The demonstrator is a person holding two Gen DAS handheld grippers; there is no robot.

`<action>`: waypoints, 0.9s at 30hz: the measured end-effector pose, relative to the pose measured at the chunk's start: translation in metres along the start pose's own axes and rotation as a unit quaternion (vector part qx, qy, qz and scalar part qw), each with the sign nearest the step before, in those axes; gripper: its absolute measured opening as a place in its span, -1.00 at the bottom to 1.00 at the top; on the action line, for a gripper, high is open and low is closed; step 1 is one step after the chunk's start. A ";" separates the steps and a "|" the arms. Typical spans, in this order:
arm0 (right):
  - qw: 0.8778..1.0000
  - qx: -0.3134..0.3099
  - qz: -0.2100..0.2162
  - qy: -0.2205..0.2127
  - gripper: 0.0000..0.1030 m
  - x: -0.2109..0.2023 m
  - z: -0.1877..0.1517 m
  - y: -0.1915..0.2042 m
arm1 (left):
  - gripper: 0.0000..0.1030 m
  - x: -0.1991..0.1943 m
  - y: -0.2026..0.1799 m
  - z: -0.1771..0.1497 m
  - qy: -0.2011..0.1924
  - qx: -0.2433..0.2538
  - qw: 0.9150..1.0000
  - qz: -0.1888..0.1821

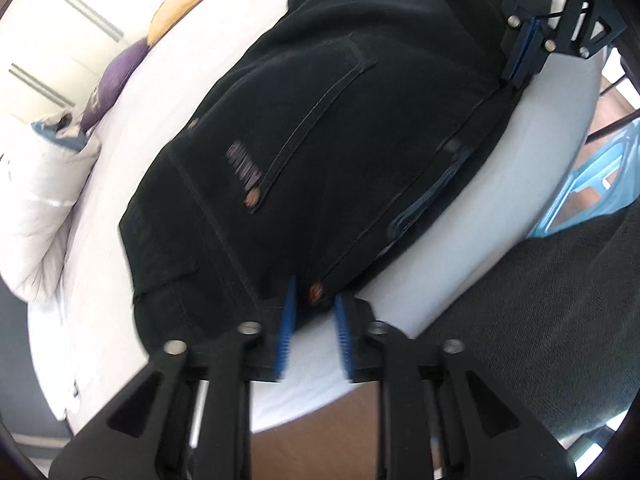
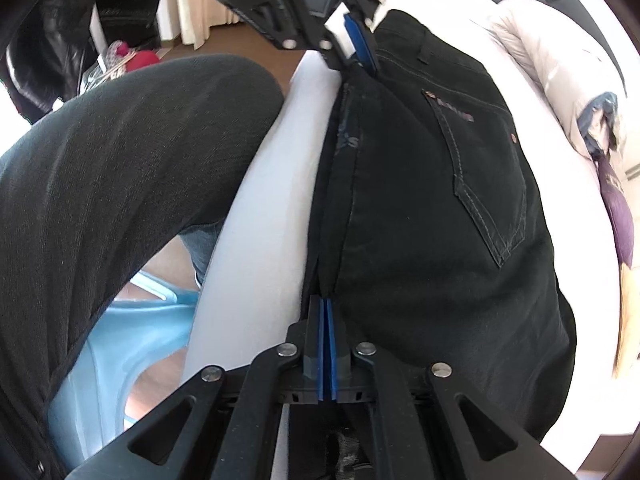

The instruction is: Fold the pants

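Observation:
Black jeans [image 1: 340, 128] lie on a white bed, back pocket up; they also show in the right wrist view [image 2: 432, 208]. My left gripper [image 1: 314, 316] stands open at the waistband corner, its blue pads on either side of a copper rivet, the cloth between them. In the right wrist view the left gripper [image 2: 358, 46] sits at the far end of the waistband. My right gripper [image 2: 326, 312] is shut on the jeans' waistband edge near the mattress side. The right gripper also shows in the left wrist view [image 1: 524, 56], pads together on the cloth.
The white mattress [image 1: 460, 264] edge runs under the waistband. A white duvet [image 1: 44, 208] and purple and yellow cushions [image 1: 116, 76] lie at the far side. The person's dark-trousered leg [image 2: 120, 168] and a light blue plastic stool [image 2: 128, 344] are beside the bed.

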State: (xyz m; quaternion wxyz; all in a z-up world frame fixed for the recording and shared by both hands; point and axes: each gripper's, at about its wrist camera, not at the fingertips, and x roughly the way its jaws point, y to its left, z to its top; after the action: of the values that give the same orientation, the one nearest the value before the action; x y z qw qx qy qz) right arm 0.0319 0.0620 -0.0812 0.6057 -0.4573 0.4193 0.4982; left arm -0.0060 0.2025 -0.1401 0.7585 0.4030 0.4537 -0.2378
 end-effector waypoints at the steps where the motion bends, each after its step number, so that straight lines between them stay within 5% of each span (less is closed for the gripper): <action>1: 1.000 0.003 -0.005 -0.002 -0.89 0.000 -0.001 0.001 | -0.23 -0.002 0.003 -0.002 0.010 -0.005 1.000 0.000; 2: 1.000 0.005 -0.012 -0.003 -0.89 0.000 -0.002 0.003 | 0.25 -0.005 0.008 -0.004 0.020 -0.013 1.000 0.000; 3: 1.000 0.007 -0.018 -0.004 -0.89 0.000 -0.001 0.004 | 0.40 -0.010 0.011 -0.005 0.021 -0.020 1.000 0.002; 7: 0.999 0.032 -0.039 -0.010 -0.89 0.000 0.001 0.008 | 0.43 -0.031 0.029 0.002 0.008 -0.053 0.998 0.025; 11: 0.994 0.089 -0.057 -0.028 -0.83 -0.001 -0.001 0.007 | 0.43 -0.043 0.047 0.049 -0.041 -0.113 0.992 0.030; 16: 0.964 0.250 -0.058 -0.074 0.11 -0.022 -0.028 -0.013 | 0.43 -0.025 0.044 0.115 -0.080 -0.184 0.980 -0.013; 19: 0.908 0.394 -0.006 -0.143 0.13 -0.051 -0.079 -0.022 | 0.43 -0.004 0.032 0.147 -0.090 -0.221 0.969 -0.055; 22: 0.835 0.517 0.018 -0.191 0.13 -0.075 -0.150 -0.025 | 0.43 0.032 0.013 0.168 -0.054 -0.246 0.963 -0.093; 24: 0.774 0.595 0.018 -0.216 0.13 -0.090 -0.206 -0.028 | 0.46 0.057 0.004 0.169 -0.031 -0.262 0.960 -0.099; 27: 0.673 0.691 0.003 -0.264 0.13 -0.116 -0.289 -0.038 | 0.48 0.061 0.018 0.163 -0.048 -0.333 0.932 -0.135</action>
State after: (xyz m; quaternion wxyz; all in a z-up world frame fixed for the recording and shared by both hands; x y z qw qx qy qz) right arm 0.0365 -0.2478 -0.0311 0.8327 0.2432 0.4682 0.1682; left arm 0.1173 0.0781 -0.1438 0.8308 0.0499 0.5199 -0.1922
